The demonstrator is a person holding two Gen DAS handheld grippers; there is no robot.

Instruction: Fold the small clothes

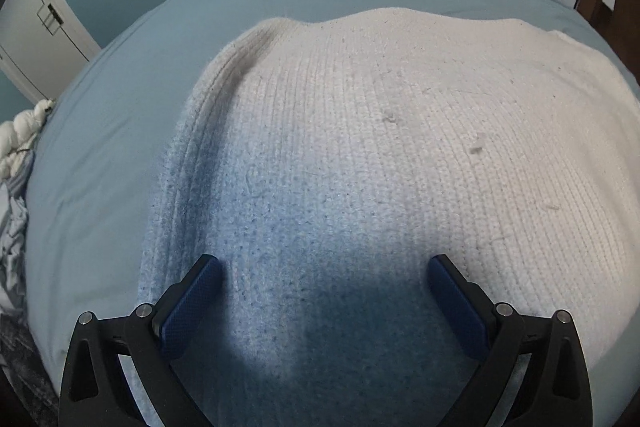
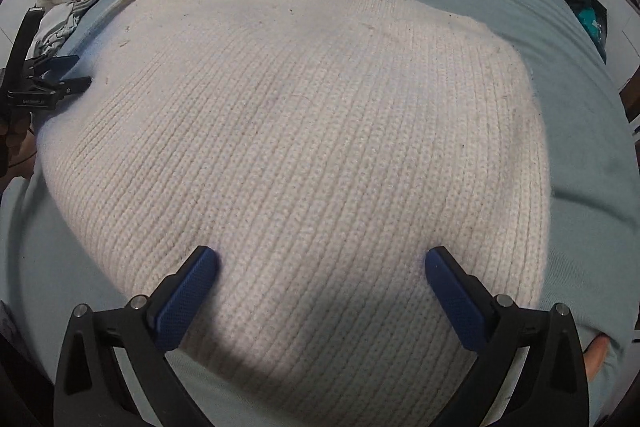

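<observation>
Both grippers, left gripper (image 1: 324, 273) and right gripper (image 2: 322, 265), hovered spread wide over the knit garment (image 2: 304, 131) flat on the bed (image 1: 120, 99), seemingly ready to pinch an edge.

Each claw, the left claw (image 1: 324, 273) and the right claw (image 2: 322, 265), has matte black angular linkage arms with triangular cut-outs and round silver screw heads at the joints. The fingers (image 1: 456, 303) carry dark blue pads with a fine dotted texture. Seen from the right wrist, the left claw (image 2: 76, 71) bears small pale lettering on its black body.
</observation>
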